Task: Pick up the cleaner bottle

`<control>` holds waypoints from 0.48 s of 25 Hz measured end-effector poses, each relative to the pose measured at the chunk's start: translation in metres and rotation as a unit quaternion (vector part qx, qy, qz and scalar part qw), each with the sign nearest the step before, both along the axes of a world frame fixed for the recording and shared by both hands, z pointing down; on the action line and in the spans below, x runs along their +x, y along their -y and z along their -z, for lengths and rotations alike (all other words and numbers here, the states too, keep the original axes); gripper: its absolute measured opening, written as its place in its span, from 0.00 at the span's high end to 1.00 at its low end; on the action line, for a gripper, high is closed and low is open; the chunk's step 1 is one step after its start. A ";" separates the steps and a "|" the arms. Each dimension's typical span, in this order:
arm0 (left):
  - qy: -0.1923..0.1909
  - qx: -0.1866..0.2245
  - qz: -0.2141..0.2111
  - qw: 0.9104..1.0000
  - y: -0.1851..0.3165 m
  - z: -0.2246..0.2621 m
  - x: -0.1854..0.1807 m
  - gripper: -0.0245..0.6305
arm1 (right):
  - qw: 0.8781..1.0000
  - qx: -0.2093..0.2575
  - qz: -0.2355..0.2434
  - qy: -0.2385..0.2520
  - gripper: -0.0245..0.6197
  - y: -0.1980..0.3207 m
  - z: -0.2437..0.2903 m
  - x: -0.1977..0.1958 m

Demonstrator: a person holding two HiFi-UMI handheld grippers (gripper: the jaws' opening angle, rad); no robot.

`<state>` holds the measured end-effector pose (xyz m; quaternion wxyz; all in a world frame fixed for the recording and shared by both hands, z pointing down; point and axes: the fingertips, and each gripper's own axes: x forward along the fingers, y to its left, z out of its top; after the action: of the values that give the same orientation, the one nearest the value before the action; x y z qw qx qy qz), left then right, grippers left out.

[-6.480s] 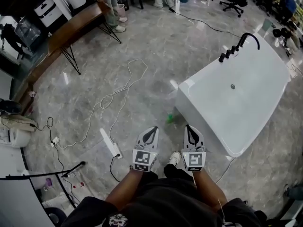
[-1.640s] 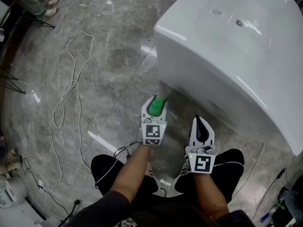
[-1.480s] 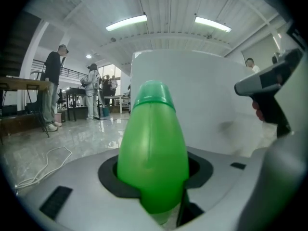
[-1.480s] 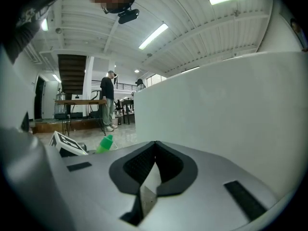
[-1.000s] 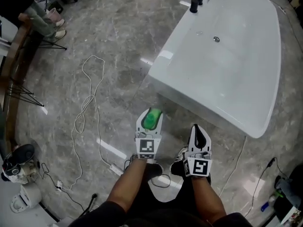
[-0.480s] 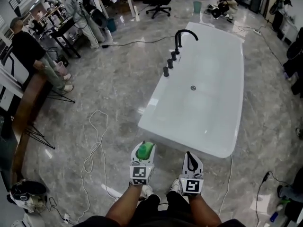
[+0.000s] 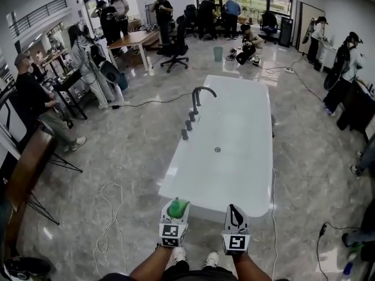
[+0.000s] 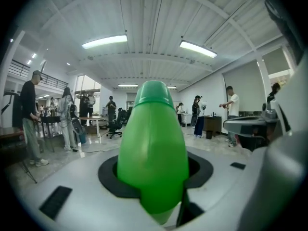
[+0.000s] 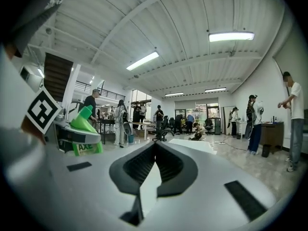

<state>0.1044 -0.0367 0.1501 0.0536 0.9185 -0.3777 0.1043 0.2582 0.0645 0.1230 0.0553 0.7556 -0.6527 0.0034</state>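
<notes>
At the lower centre-left of the head view, the left gripper (image 7: 176, 212) is clamped on the green cleaner bottle (image 7: 178, 206), holding it clear of the marble floor (image 7: 129, 157) (its cap points away, toward the room). Just to the right, the right gripper (image 7: 235, 209) has its jaws together with nothing between them. Above both lies the white bathtub (image 7: 234, 151).

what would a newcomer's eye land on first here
The bright green cleaner bottle clamped in the left gripper, low in the head view, catches the eye first. Just beyond it a long white bathtub with a black tap stands alone on the grey marble floor, with people at desks along the far side.
</notes>
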 end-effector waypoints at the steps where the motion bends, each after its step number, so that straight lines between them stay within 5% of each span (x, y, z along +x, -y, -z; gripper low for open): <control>1: -0.001 0.005 -0.014 1.000 -0.001 0.008 0.004 0.67 | 1.000 0.004 -0.009 -0.005 0.94 -0.003 0.008 0.001; 12: -0.006 0.027 -0.075 0.997 -0.004 0.053 0.006 0.67 | 0.996 0.034 -0.083 -0.025 0.94 -0.033 0.060 0.007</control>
<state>0.1100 -0.0327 0.0973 0.0231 0.9460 -0.3098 0.0925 0.2648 0.0971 0.0632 0.0452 0.8082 -0.5863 -0.0327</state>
